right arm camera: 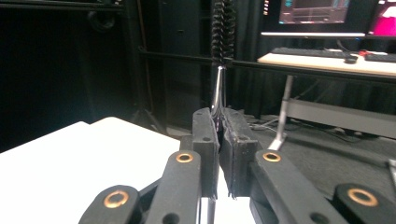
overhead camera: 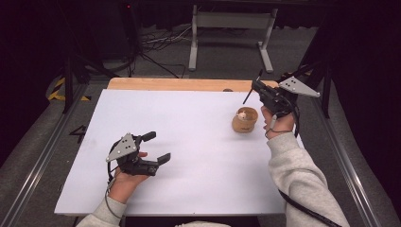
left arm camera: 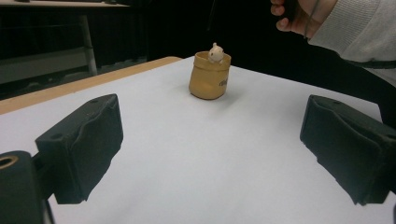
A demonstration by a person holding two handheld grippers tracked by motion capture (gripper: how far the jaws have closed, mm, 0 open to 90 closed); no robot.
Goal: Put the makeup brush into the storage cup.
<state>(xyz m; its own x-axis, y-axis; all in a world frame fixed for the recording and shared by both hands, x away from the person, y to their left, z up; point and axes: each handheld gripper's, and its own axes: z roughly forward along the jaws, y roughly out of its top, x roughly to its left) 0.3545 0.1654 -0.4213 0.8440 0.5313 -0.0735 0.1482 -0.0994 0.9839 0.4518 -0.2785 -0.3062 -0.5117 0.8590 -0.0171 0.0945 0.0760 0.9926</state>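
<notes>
My right gripper (overhead camera: 257, 86) hovers above the table's far right corner, shut on the thin metal stem of a small black bristle brush (overhead camera: 246, 97). In the right gripper view its jaws (right arm camera: 219, 116) pinch the stem, and the brush's bristled head (right arm camera: 222, 28) sticks up above them. A tan cup (overhead camera: 245, 119) with a small white figure (overhead camera: 242, 115) inside stands just left of that hand. My left gripper (overhead camera: 158, 147) rests low at the near left, open with nothing between its jaws. Its own view (left arm camera: 210, 144) faces the cup (left arm camera: 209, 76) and figure (left arm camera: 215, 52) across the sheet.
A white sheet (overhead camera: 189, 142) covers the table, with a wooden strip (overhead camera: 179, 84) bare along the far edge. A metal table frame (overhead camera: 231, 21) and floor cables lie beyond. A desk with a keyboard (right arm camera: 308, 52) and monitors stands past the right gripper.
</notes>
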